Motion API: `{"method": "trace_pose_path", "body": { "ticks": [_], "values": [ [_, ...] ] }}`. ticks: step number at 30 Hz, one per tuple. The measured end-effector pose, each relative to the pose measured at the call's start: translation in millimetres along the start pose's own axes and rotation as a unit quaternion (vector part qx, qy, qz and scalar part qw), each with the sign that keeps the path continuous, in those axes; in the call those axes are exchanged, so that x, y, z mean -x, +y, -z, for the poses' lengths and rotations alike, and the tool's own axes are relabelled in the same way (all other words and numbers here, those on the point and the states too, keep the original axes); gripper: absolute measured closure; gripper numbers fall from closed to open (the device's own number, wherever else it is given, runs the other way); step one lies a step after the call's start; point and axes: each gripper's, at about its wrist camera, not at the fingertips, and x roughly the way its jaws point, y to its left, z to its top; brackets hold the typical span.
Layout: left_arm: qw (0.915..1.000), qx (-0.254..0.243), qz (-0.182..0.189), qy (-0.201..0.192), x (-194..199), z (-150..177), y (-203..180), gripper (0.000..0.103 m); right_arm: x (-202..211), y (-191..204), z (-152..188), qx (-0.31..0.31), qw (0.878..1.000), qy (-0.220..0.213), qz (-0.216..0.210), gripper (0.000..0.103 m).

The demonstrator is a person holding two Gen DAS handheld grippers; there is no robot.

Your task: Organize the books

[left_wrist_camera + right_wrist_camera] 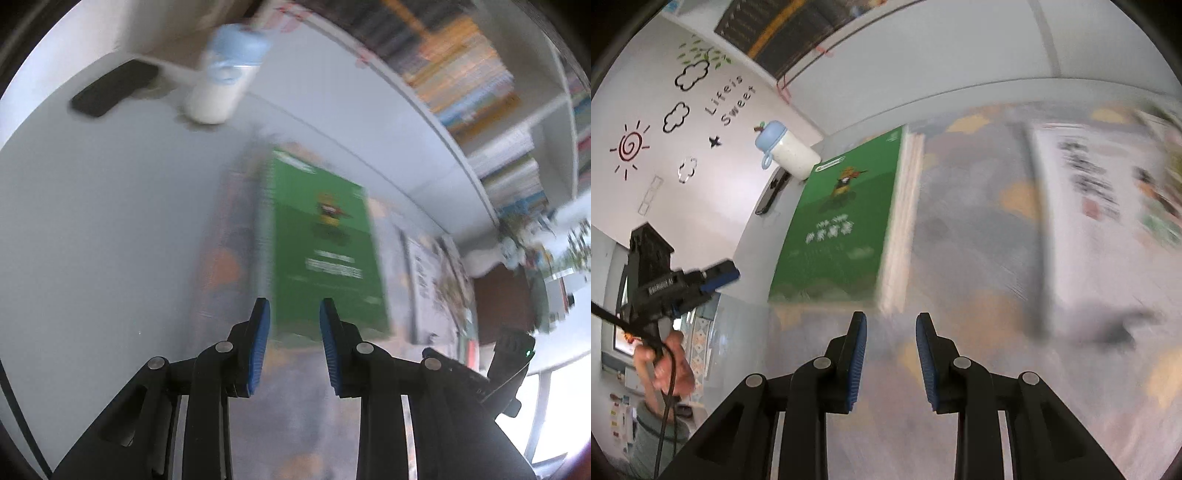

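A green book (325, 240) lies flat on a larger pale cover (221, 258) with grey and orange patches, blurred by motion. My left gripper (294, 325) hovers just short of the green book's near edge, open with a narrow gap and nothing between the pads. In the right wrist view the green book (846, 221) lies ahead and to the left, on the same pale cover (979, 240). My right gripper (891, 325) is open over that cover, pads bare. Another book with a white cover (1108, 184) lies to the right. The left gripper (720, 275) shows at the left, held by a hand (665, 369).
A white bottle with a blue cap (225, 74) and a black phone (110, 88) stand at the back of the white desk (92, 221). A shelf packed with books (461, 74) runs behind it. The wall (683, 110) bears decals.
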Motion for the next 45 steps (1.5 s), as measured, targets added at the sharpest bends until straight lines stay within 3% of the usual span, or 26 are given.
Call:
{"method": "trace_pose_path", "body": {
  "ticks": [4,8,13,17,21,26,32,41,45],
  "values": [
    [0.9967,-0.048,0.06,0.023,-23.3,21.4,-70.1,0.078,67.9,-40.5,36.3,-0.025,0.999,-0.034,0.019,0.077],
    [0.9852,-0.104,0.107,0.085,-80.8,64.9,-165.7,0.078,146.6,-99.7,74.8,-0.079,0.992,-0.078,0.058,0.077],
    [0.9633,-0.161,0.134,0.168,-164.4,136.6,-285.6,0.078,243.1,-199.8,132.8,-0.162,0.973,-0.12,0.117,0.073],
    [0.9478,-0.19,0.148,0.208,-223.2,195.6,-368.4,0.078,295.0,-270.6,162.6,-0.195,0.958,-0.131,0.166,0.073],
    [0.9419,-0.191,0.15,0.232,-263.0,232.0,-413.0,0.078,320.1,-325.1,172.9,-0.206,0.95,-0.126,0.2,0.073],
    [0.9467,-0.17,0.137,0.236,-285.1,249.7,-430.8,0.078,332.0,-369.3,171.9,-0.2,0.951,-0.124,0.201,0.073],
    [0.9498,-0.156,0.124,0.241,-292.6,254.0,-428.5,0.078,316.8,-390.5,161.6,-0.194,0.958,-0.107,0.181,0.073],
    [0.9514,-0.123,0.14,0.245,-295.1,254.8,-412.7,0.078,311.8,-394.8,152.4,-0.179,0.966,-0.091,0.16,0.069],
    [0.9562,-0.135,0.129,0.226,-281.8,251.2,-403.6,0.078,325.1,-381.8,150.9,-0.167,0.972,-0.104,0.126,0.068]
  ]
}}
